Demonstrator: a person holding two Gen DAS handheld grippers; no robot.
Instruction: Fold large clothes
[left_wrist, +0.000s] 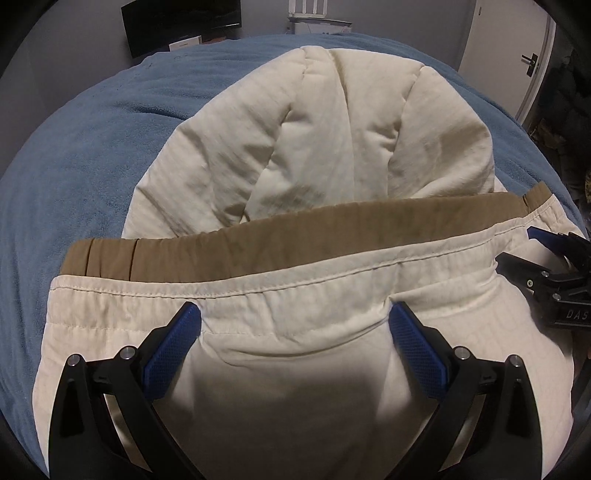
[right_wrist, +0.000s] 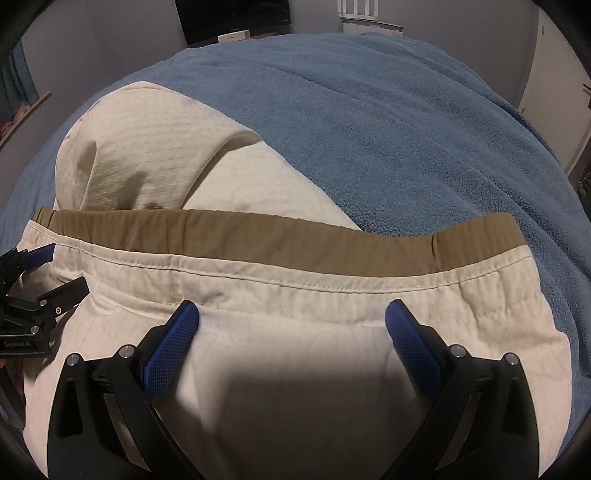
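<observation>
Left claw (left_wrist: 295, 325) first: in its own wrist view I had its blue pads (left_wrist: 173, 350) spread wide, tips resting on the cream garment (left_wrist: 332, 155) just below the stitched hem, with a slight pucker of cloth between them but nothing pinched. That garment lay on the bed's blue blanket (left_wrist: 92, 147), doubled over so that a tan band (left_wrist: 295, 232) of its inner side showed along the folded edge, and the rest of it bulged in soft ridges beyond. At the right rim of this view I could see part of the right claw, also on the cloth near the band's end. Switching to the right wrist view, the right claw (right_wrist: 291, 321) stood fully apart as well, pads on the cream fabric beneath the hem, gripping nothing; the tan band ran straight across ahead of it, and the left claw showed at the left rim, on the same folded edge. From here the far part of the garment lay bunched toward the left, with bare blanket to the right. My judgement was that a fold had just been laid and let go. To do it well, I reckoned both claws should press the edge flat and level, check the band ran even from end to end, and smooth the ridges beyond before taking any new grip.
</observation>
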